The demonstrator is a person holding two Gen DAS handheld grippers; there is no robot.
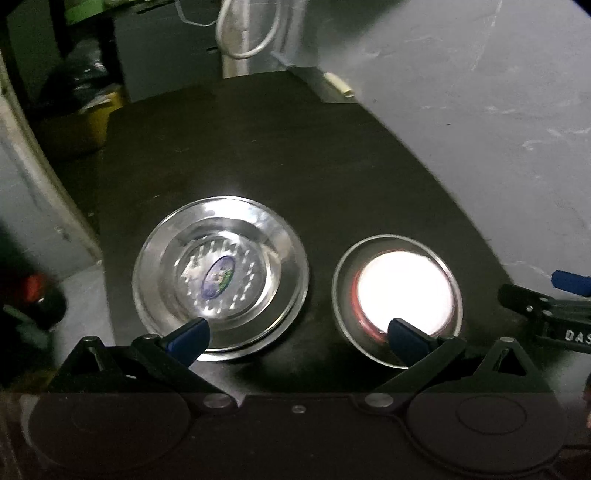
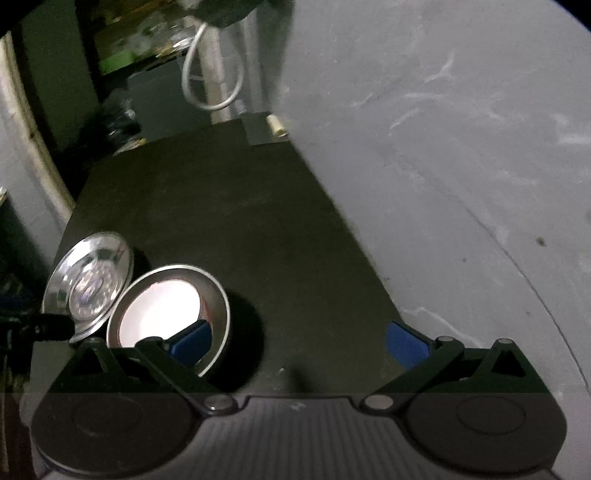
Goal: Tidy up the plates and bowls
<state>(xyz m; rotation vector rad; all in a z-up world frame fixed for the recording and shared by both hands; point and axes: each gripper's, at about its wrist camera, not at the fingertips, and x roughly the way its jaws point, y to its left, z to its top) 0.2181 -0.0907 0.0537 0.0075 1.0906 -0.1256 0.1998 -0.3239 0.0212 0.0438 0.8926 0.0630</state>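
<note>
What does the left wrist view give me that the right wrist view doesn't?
Left wrist only: the steel plate's oval sticker and stamped ring seen clearly from above, a yellow bin past the table's far-left corner, and the right gripper entering from the right edge.
Right wrist only: the bowl's outer wall and rim seen obliquely, showing its depth, and the right gripper's own open jaws, holding nothing.
Both: plate and bowl side by side on the dark table, the looped white cable behind, the grey wall.
</note>
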